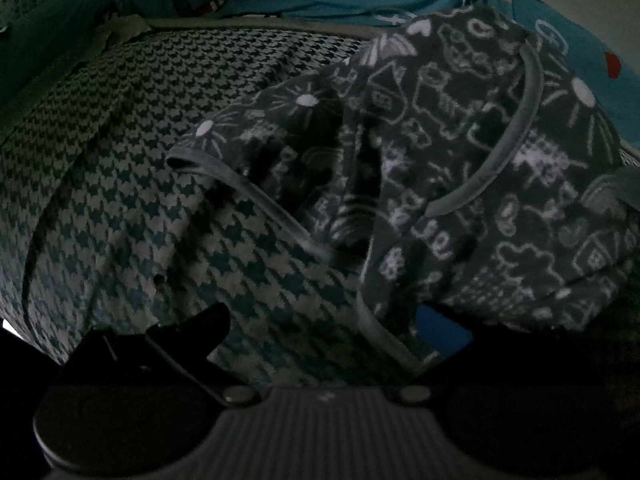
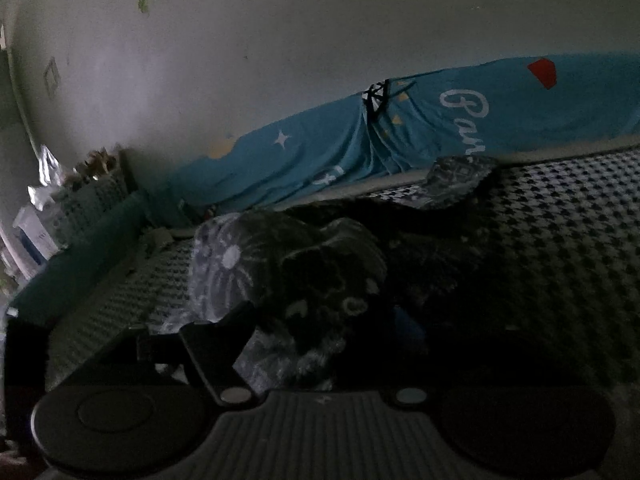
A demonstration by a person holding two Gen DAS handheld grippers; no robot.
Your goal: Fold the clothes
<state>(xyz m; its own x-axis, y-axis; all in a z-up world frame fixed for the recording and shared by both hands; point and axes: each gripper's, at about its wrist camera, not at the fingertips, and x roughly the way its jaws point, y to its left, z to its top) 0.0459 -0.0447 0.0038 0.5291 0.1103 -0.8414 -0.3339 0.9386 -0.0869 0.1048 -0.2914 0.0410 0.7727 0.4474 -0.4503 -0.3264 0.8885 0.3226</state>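
A dark grey fleece garment with white doodle print and a grey trimmed hem lies bunched on the houndstooth bedspread. My left gripper stands open low over the bedspread. The garment's hem runs down between its fingers, close to the blue-padded right finger. In the right wrist view the same garment is heaped right in front of my right gripper. That gripper's fingers stand wide apart with a fold of fleece lying between them. Its right finger is lost in shadow.
A blue printed sheet lies along the pale wall behind the bed. A woven basket and some packages stand at the bed's far left end. The houndstooth cover stretches to the right.
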